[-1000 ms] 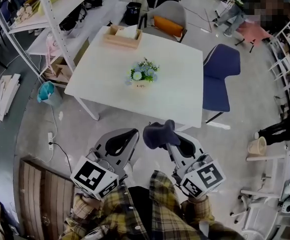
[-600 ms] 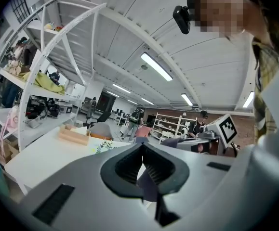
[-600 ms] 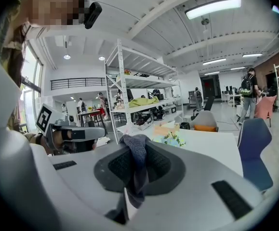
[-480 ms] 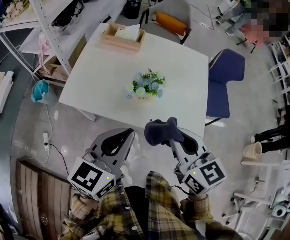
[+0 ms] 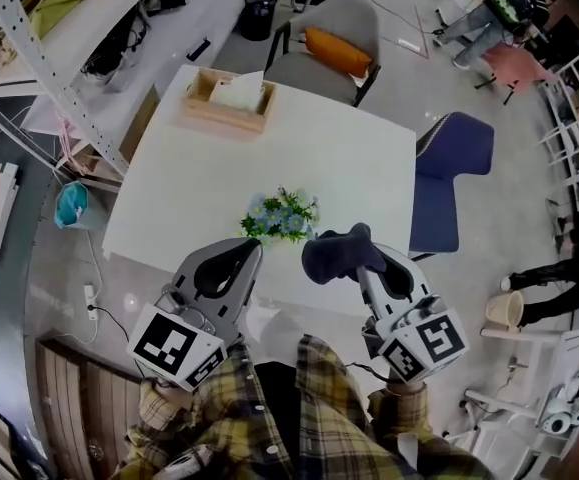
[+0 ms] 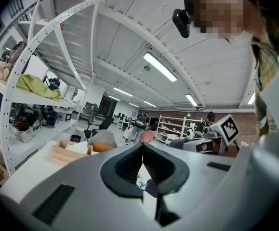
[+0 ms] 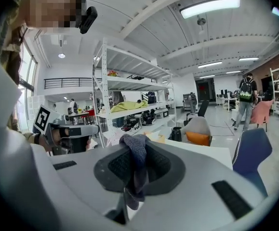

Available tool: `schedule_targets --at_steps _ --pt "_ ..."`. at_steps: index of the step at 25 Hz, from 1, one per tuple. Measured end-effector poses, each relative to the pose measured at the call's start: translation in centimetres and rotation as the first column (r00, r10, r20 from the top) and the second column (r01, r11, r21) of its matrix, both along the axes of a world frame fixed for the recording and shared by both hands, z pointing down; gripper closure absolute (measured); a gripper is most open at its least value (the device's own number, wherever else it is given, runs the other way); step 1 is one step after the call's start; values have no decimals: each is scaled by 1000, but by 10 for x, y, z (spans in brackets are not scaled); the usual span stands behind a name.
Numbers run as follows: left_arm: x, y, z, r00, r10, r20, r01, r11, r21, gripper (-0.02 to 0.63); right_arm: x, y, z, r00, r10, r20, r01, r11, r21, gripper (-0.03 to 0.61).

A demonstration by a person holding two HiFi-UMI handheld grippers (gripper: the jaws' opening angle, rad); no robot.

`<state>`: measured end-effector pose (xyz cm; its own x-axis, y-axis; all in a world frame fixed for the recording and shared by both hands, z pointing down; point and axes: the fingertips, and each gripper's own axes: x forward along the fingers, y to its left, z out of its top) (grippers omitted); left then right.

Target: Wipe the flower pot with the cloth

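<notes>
Flower pot (image 5: 282,218) stands just beside cloth (image 5: 331,251) clamped in right hand-held gripper (image 5: 357,264).

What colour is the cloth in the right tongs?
Dark blue-grey cloth, clearest in the right gripper view.

Right tool (image 7: 135,146): jaws clamped on a dark grey cloth (image 7: 138,179), which bunched over the tips and hung down between the pads. Left tool (image 7: 86,130) sat at far left, its marker cube towards the camera. Beyond lay a white desk (image 7: 204,151), 1 grey chair (image 7: 197,126) with an orange cushion (image 7: 198,138), 1 blue chair (image 7: 252,150) at right, and a white shelf rack (image 7: 129,112) behind.
</notes>
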<state>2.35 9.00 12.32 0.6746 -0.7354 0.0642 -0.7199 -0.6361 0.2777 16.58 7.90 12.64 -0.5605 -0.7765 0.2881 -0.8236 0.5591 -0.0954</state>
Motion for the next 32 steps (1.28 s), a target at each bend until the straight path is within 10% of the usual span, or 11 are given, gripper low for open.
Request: schedule_targets --at_steps 23,32 --pt "-6 -97 2 998 37 44 -36 999 -16 604 49 -64 -13 981 167 -97 -166 986 13 563" --pt "-14 -86 32 996 49 76 -44 997 -70 603 39 -63 40 987 137 -82 -146 982 -120 563"
